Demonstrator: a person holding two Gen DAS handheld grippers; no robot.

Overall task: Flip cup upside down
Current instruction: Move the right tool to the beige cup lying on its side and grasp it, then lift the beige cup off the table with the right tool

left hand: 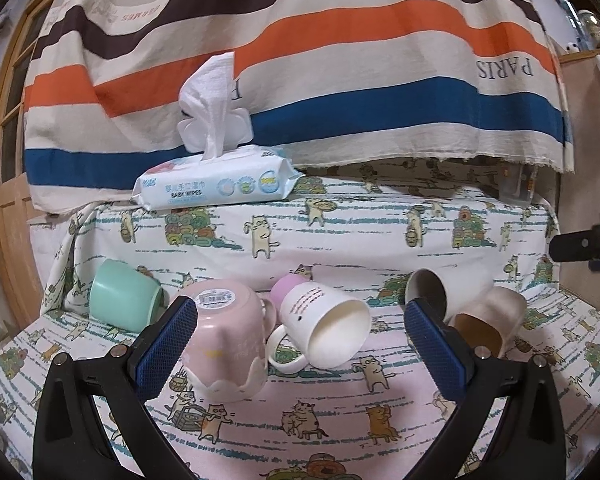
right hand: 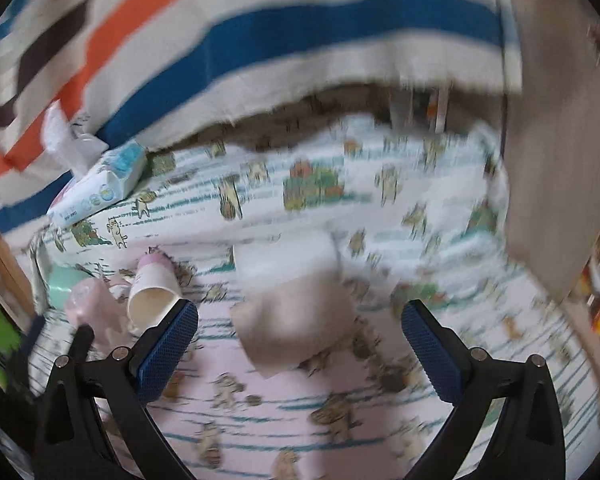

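Several cups sit on a cat-print cloth. In the left wrist view a pink cup (left hand: 228, 344) stands upside down, right beside the left finger of my open left gripper (left hand: 300, 328). A white mug with a purple base (left hand: 324, 328) lies on its side between the fingers. A green cup (left hand: 122, 300), a white cup (left hand: 428, 292) and a beige cup (left hand: 488, 320) also lie on their sides. In the blurred right wrist view my open right gripper (right hand: 300, 332) hovers before the beige cup (right hand: 296, 320) and the white cup (right hand: 286, 256). The pink cup (right hand: 96, 312) and white mug (right hand: 154, 292) show at left.
A pack of baby wipes (left hand: 216, 184) with a wipe sticking up lies on the raised ledge behind the cups; it also shows in the right wrist view (right hand: 100, 184). A striped cloth (left hand: 300, 60) hangs behind. A wooden frame (left hand: 4, 160) borders the left.
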